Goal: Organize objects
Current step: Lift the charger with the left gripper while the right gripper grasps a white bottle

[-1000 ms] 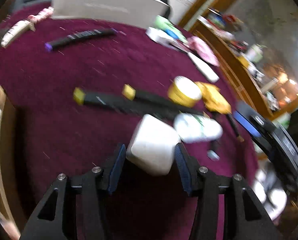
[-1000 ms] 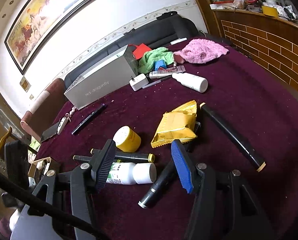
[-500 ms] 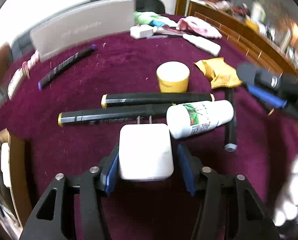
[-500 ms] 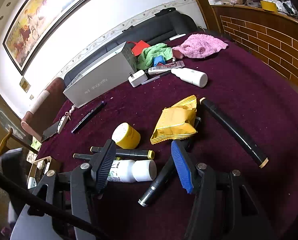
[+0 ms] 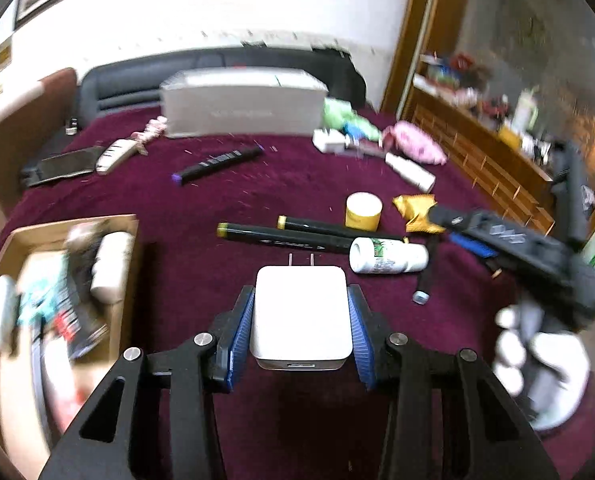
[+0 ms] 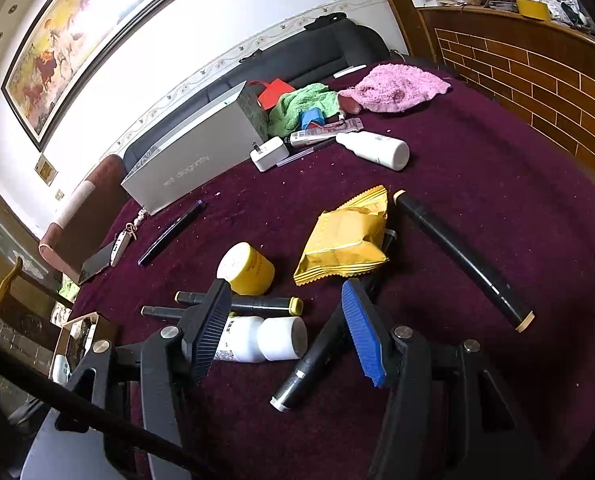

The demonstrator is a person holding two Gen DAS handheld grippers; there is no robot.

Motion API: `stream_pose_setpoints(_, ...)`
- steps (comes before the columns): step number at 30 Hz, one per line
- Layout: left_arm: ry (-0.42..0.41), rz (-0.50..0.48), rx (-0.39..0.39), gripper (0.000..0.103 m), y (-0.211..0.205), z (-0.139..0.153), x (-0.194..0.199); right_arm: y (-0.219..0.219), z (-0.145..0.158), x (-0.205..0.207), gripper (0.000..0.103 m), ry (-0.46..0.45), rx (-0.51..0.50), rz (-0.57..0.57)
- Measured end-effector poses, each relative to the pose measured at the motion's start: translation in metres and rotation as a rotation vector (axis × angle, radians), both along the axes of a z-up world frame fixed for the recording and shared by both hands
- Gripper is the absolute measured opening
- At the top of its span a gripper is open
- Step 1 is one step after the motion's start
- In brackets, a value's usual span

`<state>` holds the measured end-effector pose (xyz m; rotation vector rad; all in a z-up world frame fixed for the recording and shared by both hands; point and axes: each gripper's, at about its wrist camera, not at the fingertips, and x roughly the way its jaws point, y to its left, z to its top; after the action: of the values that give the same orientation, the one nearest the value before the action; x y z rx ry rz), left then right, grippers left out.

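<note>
Carrying white charger (image 5: 300, 314), left claw (image 5: 300, 320) closing on it; next: cardboard box (image 5: 127, 240). Right claw (image 6: 285, 334) agape, empty.

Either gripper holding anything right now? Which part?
Left gripper: white charger plug, pads closing on its two side faces, prongs pointing away. Right gripper: nothing, jaws open above the table.

A lived-in home sitting room

A framed painting (image 6: 85, 36) hangs on the white wall above a dark sofa (image 6: 317, 56) at the far side; a maroon-clothed table (image 6: 497, 200) holds household clutter, and on the right a brick-faced counter (image 6: 537, 80) is piled with odds and ends.
</note>
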<state>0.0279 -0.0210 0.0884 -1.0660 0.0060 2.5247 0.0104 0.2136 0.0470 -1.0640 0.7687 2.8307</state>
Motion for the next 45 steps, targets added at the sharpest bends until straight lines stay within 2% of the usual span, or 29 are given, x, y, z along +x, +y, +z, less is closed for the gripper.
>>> stream_pose_setpoints(3, 0.052, 0.059, 0.030, 0.039, -0.018, 0.013, 0.022, -0.005, 0.001, 0.001, 0.056, 0.008, 0.029, 0.001)
stream_pose_setpoints(5, 0.058, 0.098, 0.046, 0.039, -0.027, 0.016, 0.027, -0.007, 0.002, 0.004, 0.056, 0.023, 0.054, -0.009)
stream_pose_setpoints(7, 0.075, 0.124, 0.030, 0.039, -0.034, 0.016, 0.033, -0.007, 0.003, 0.008, 0.056, 0.044, 0.073, -0.028)
stream_pose_setpoints(10, 0.081, 0.112, 0.025, 0.039, -0.038, 0.011, 0.044, -0.005, 0.005, 0.016, 0.056, 0.085, 0.097, -0.059)
stream_pose_setpoints(12, 0.061, 0.075, 0.063, 0.039, -0.043, 0.009, 0.053, -0.003, 0.003, 0.015, 0.056, 0.060, 0.086, -0.055)
stream_pose_setpoints(14, 0.052, 0.047, 0.084, 0.039, -0.047, 0.008, 0.061, 0.002, 0.001, 0.011, 0.056, 0.034, -0.032, 0.002)
stream_pose_setpoints(16, 0.051, 0.024, 0.108, 0.039, -0.053, 0.008, 0.070, -0.001, 0.008, 0.005, 0.057, 0.028, -0.087, 0.062)
stream_pose_setpoints(20, 0.077, 0.035, 0.177, 0.039, -0.070, 0.012, 0.079, -0.023, 0.022, -0.026, 0.057, -0.028, -0.071, 0.182)
stream_pose_setpoints(22, 0.076, 0.042, 0.220, 0.039, -0.081, 0.012, 0.080, -0.035, 0.020, -0.043, 0.057, -0.086, -0.004, 0.191)
stream_pose_setpoints(24, 0.074, 0.047, 0.241, 0.039, -0.090, 0.012, 0.081, -0.052, 0.007, -0.058, 0.057, -0.200, 0.075, 0.238)
stream_pose_setpoints(26, 0.072, 0.048, 0.256, 0.039, -0.099, 0.010, 0.081, -0.063, 0.000, -0.056, 0.058, -0.239, 0.078, 0.299)
stream_pose_setpoints(27, 0.071, 0.049, 0.258, 0.039, -0.101, 0.009, 0.081, -0.072, -0.004, -0.050, 0.058, -0.266, 0.034, 0.387)
stream_pose_setpoints(29, 0.063, 0.050, 0.263, 0.039, -0.105, 0.005, 0.078, -0.082, -0.005, -0.039, 0.058, -0.285, -0.048, 0.490)
stream_pose_setpoints(33, 0.026, 0.059, 0.295, 0.039, -0.110, -0.006, 0.070, -0.090, 0.003, -0.025, 0.058, -0.267, 0.074, 0.453)
stream_pose_setpoints(38, 0.006, 0.061, 0.304, 0.039, -0.113, -0.014, 0.070, -0.108, -0.002, -0.017, 0.059, -0.280, 0.094, 0.459)
stream_pose_setpoints(41, -0.001, 0.062, 0.309, 0.039, -0.113, -0.015, 0.071, -0.127, -0.013, -0.009, 0.059, -0.297, 0.209, 0.430)
stream_pose_setpoints(43, -0.005, 0.057, 0.307, 0.039, -0.111, -0.016, 0.073, -0.135, -0.023, -0.005, 0.058, -0.318, 0.324, 0.391)
stream_pose_setpoints(44, -0.005, 0.053, 0.306, 0.039, -0.111, -0.016, 0.075, -0.140, -0.024, -0.002, 0.057, -0.297, 0.372, 0.374)
stream_pose_setpoints(45, -0.004, 0.050, 0.303, 0.039, -0.110, -0.016, 0.077, -0.142, -0.025, 0.001, 0.050, -0.300, 0.404, 0.364)
